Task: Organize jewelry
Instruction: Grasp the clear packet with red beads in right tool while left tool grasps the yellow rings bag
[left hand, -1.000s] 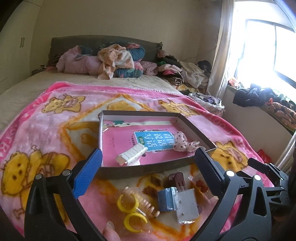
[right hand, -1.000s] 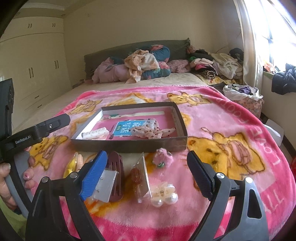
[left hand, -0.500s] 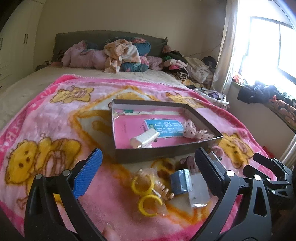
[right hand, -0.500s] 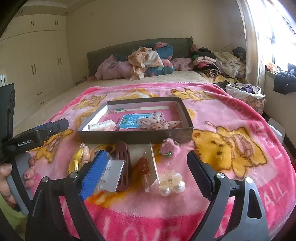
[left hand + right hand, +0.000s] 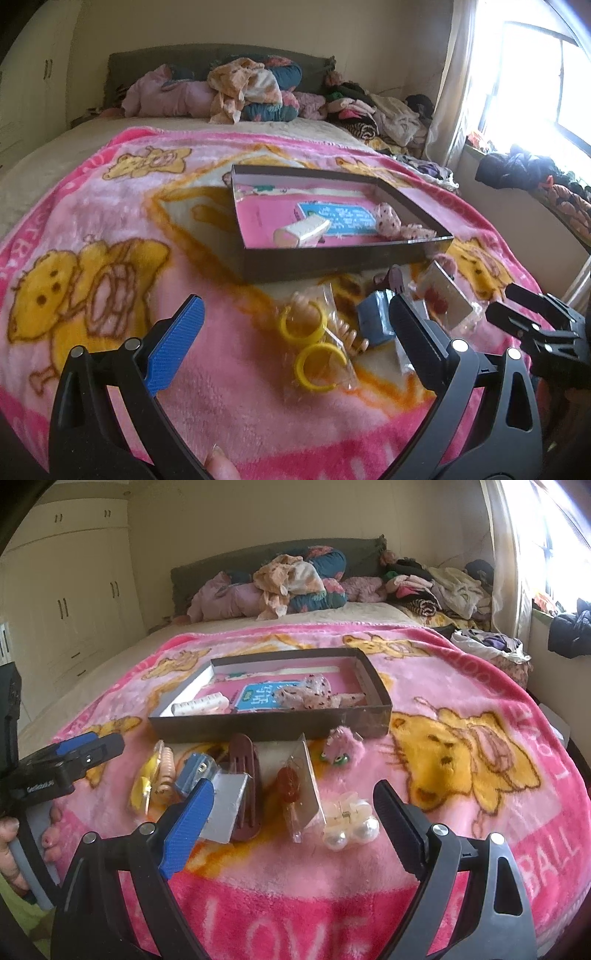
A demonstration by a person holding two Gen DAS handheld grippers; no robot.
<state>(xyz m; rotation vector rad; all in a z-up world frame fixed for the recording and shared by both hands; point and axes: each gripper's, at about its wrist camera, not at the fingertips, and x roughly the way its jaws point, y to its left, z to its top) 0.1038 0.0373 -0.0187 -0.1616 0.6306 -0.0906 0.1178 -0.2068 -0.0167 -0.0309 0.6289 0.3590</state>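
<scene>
Left gripper [image 5: 293, 321] hovers over the pink bear blanket [image 5: 110, 229], jaws wide apart, nothing between the pads; below the gap, two yellow rings in a clear bag [image 5: 312, 343] lie on the blanket. Just right of the rings: peach claw clip [image 5: 166, 768], blue clip [image 5: 194, 771], grey card [image 5: 227, 808] leaning on a brown hair clip [image 5: 245, 786] (partly hidden behind the blue finger in the right wrist view). Next, a clear packet with a reddish piece [image 5: 299, 790] stands tilted on edge. Pink fuzzy clip [image 5: 343, 751] lies beyond it, near the box wall. Pearl clip [image 5: 351, 823] lies nearest the right gripper [image 5: 291, 812], which is also spread wide and holds nothing. Behind the loose row, the dark shallow box [image 5: 266, 725] sits on the blanket, holding a white comb-like clip [image 5: 201, 705] at left, a blue label [image 5: 258, 696] mid, and a dotted fabric bow [image 5: 310, 696] at right.
</scene>
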